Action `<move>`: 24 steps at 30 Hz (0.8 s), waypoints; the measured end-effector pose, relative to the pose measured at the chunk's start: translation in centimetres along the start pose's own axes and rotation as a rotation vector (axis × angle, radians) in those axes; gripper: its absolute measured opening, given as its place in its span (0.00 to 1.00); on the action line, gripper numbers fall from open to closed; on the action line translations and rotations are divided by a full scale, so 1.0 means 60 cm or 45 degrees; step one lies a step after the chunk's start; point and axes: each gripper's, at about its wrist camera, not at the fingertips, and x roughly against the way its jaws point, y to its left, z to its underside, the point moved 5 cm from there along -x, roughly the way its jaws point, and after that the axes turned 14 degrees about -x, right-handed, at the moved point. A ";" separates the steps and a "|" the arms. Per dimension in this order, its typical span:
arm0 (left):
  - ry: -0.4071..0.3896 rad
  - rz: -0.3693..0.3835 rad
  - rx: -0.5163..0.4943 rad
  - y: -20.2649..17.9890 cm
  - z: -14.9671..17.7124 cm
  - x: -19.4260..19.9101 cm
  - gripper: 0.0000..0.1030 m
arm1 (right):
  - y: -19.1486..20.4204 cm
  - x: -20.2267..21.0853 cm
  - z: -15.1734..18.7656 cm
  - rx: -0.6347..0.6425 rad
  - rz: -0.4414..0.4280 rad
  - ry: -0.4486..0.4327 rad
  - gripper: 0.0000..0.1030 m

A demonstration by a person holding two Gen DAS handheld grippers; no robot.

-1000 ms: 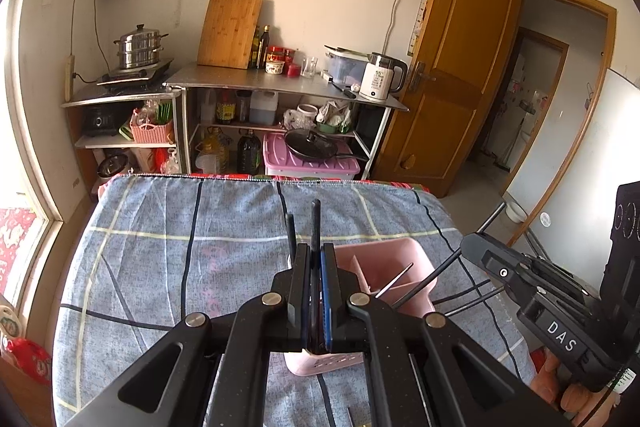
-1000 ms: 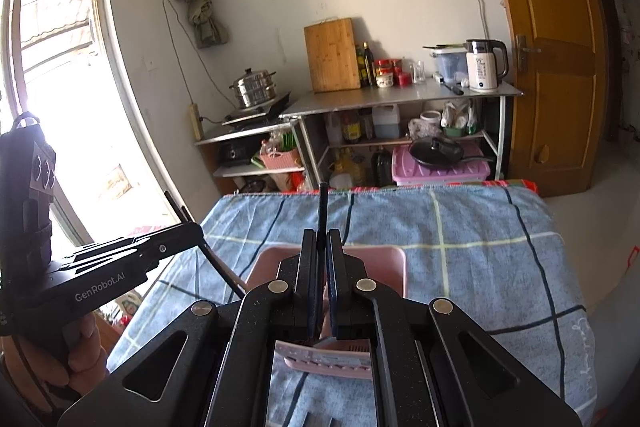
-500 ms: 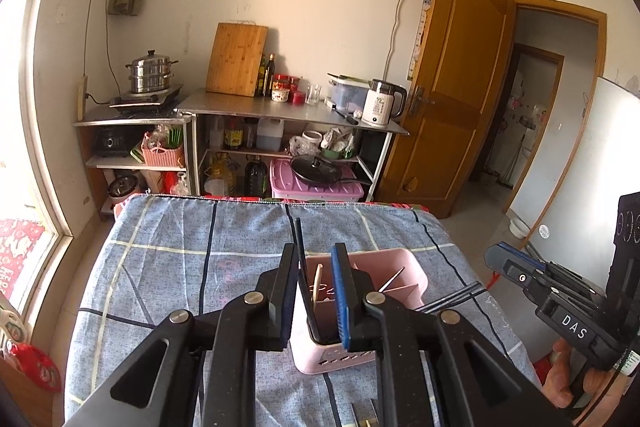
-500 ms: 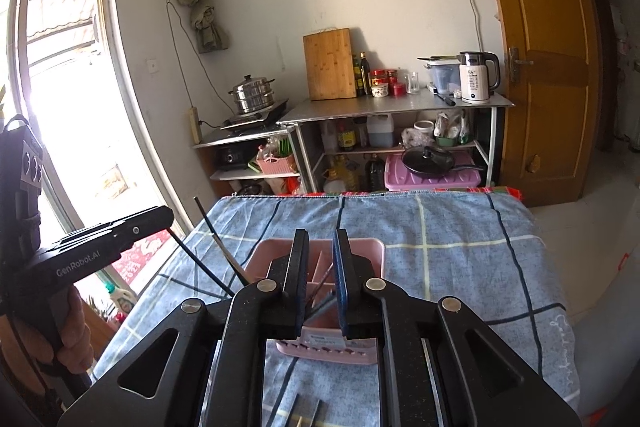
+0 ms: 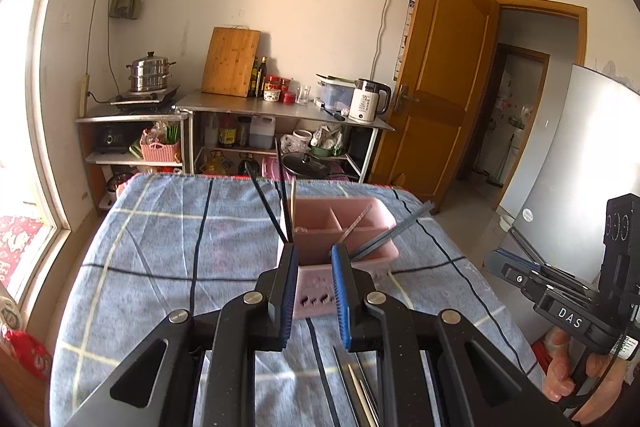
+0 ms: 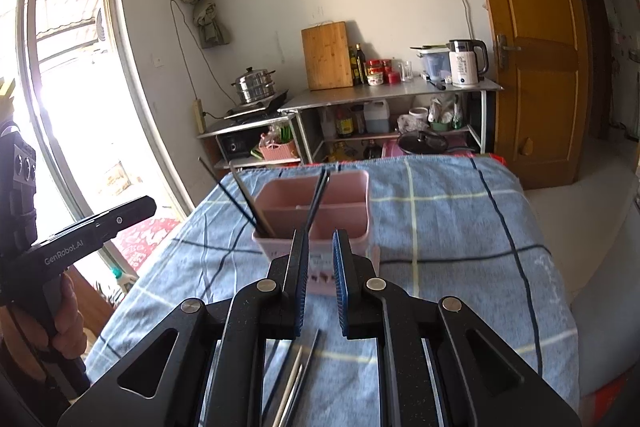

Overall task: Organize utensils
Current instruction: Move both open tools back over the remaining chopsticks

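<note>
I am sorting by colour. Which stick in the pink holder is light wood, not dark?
The pale wooden chopstick, nearly upright at the left end of the pink holder. The black chopsticks beside it lean left; the grey chopsticks lean right.

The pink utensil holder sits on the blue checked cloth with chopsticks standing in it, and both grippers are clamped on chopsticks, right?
Not quite: both grippers are open with nothing between their fingers, as each wrist view shows. The pink utensil holder does sit on the blue checked cloth with chopsticks in it.
</note>
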 end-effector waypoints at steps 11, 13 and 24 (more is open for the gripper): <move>0.111 0.052 -0.003 -0.054 0.110 0.003 0.16 | -0.031 0.006 0.107 -0.039 0.014 0.134 0.12; 0.134 0.061 -0.003 -0.062 0.127 0.000 0.16 | -0.034 0.006 0.124 -0.044 0.022 0.154 0.12; 0.284 0.098 0.012 -0.087 0.204 -0.046 0.16 | -0.054 -0.010 0.180 -0.059 0.048 0.257 0.12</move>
